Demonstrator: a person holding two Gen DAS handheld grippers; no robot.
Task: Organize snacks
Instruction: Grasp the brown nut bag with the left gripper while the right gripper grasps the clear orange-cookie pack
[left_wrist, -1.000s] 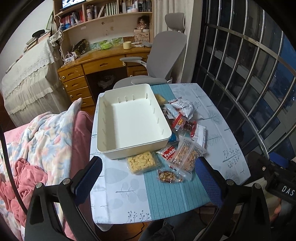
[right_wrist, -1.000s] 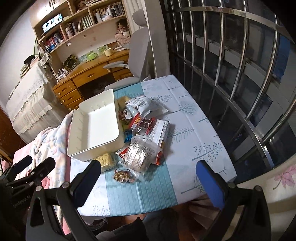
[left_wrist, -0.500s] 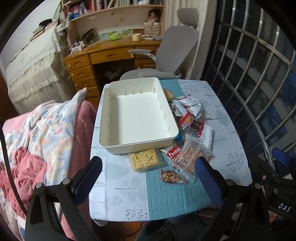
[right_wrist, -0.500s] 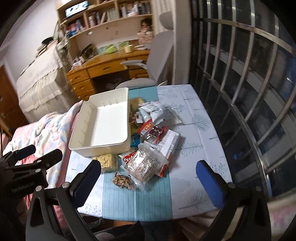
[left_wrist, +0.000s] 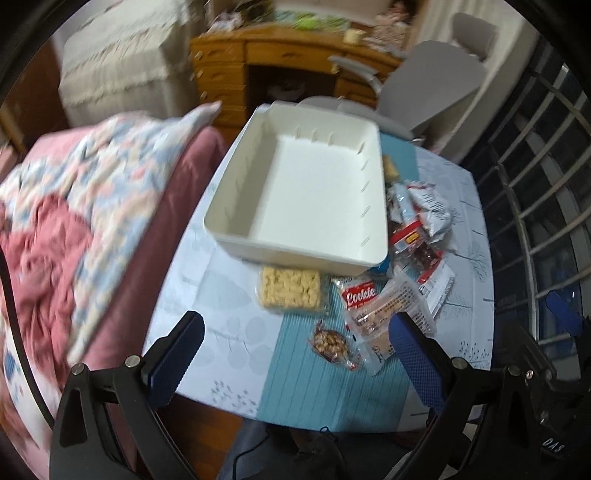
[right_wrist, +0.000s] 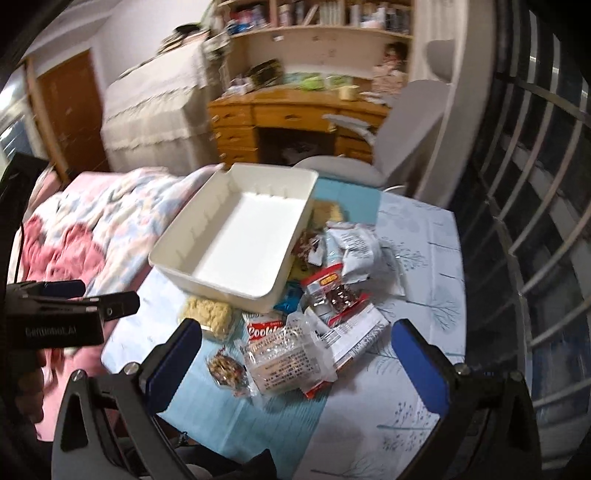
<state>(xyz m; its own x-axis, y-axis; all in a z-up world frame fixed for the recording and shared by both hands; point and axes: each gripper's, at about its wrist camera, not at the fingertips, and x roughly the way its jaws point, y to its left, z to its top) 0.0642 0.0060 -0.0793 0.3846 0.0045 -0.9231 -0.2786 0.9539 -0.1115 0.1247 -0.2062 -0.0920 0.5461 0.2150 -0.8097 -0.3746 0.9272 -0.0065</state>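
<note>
Crinkle from the clear slippery cracker bag (right_wrist: 291, 363) is worrying us, since we are hovering our left gripper (left_wrist: 295, 354) and right gripper (right_wrist: 297, 363) wide and empty over the loose snack pile (right_wrist: 332, 280) beside the empty white plastic bin (right_wrist: 236, 236).

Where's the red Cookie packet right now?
In the left wrist view the red Cookie packet lies on the table just below the white bin's near right corner, between the yellow cracker pack and the clear biscuit bag.

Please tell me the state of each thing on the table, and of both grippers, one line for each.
white bin: upright, nothing inside
cracker pack: flat, outside the bin
Cookie pack: partly under the clear packet
clear packet: sealed, on top of the pile
left gripper: open, holds nothing
right gripper: open, holds nothing
</note>
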